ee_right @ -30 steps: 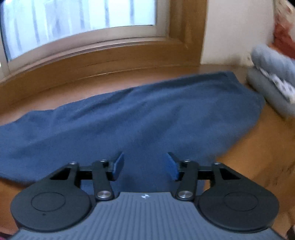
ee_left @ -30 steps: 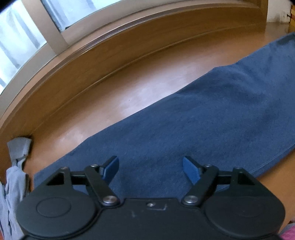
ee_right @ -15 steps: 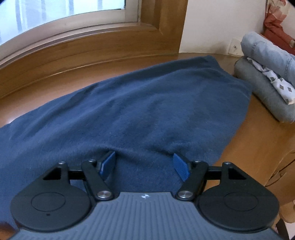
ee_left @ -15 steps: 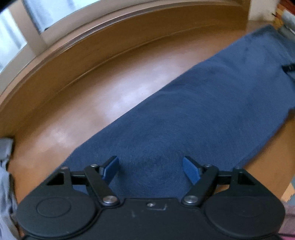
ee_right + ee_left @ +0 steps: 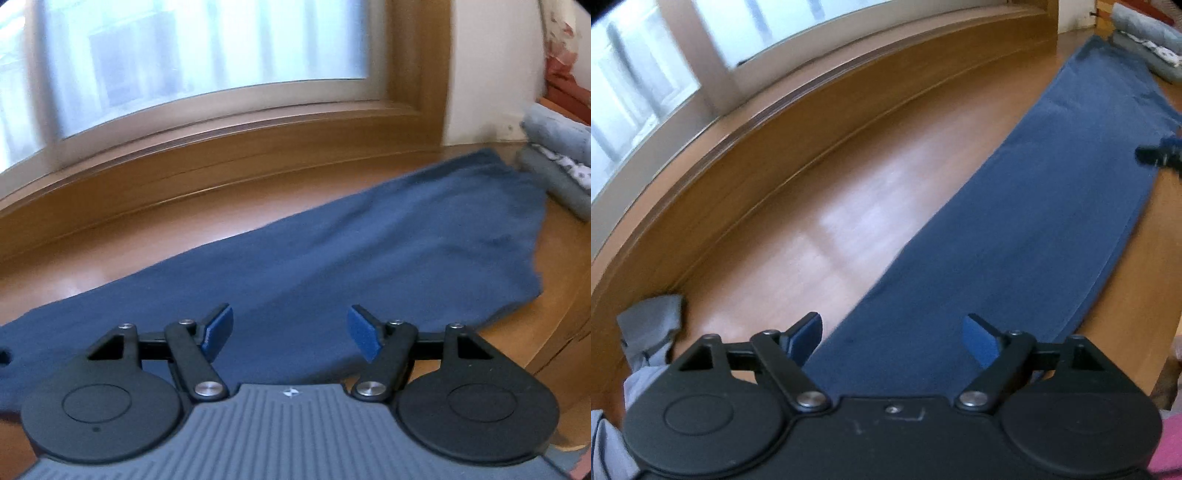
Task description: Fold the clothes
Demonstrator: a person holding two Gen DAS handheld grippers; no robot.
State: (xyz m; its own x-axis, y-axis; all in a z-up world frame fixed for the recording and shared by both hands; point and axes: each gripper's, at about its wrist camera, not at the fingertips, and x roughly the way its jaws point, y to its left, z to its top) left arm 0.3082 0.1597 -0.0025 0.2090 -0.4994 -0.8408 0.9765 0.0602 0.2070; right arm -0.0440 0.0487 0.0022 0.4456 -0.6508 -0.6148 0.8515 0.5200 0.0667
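1. Firstly, in the left wrist view, the left gripper [image 5: 892, 338] fills the bottom of the frame, black and matte, with two blue pads; its jaws are spread wide and hold nothing.
2. Between and beyond the pads lies the dark blue garment [image 5: 1034, 221], a long band of soft, slightly fuzzy cloth that runs from the lower centre to the upper right corner. It lies flat on the wooden surface [image 5: 849, 192], which is smooth, glossy and shows pale reflections.
3. The right long edge of the garment is straight and shows a doubled layer; it lies near the edge of the wood at the right side. To the left of the cloth, a wide bare strip of wood reaches up to the wooden window frame [image 5: 849, 92].
4. A grey cloth [image 5: 650, 325], crumpled, sits at the lower left. Some folded clothes [image 5: 1145, 40] lie in the upper right corner, just beside the far end of the garment.
5. Secondly, in the right wrist view, the right gripper [image 5: 291, 328] is at the bottom, with a ribbed grey body and black arms; its jaws are also spread apart and empty.
6. The garment [image 5: 332, 258] stretches from the left edge to the right centre, with soft wrinkles, and its right end is uneven.
7. The folded pile [image 5: 557, 170], grey and light blue, is at the right edge, close to the garment's end. Bare wood stays free above the cloth and at the lower right.
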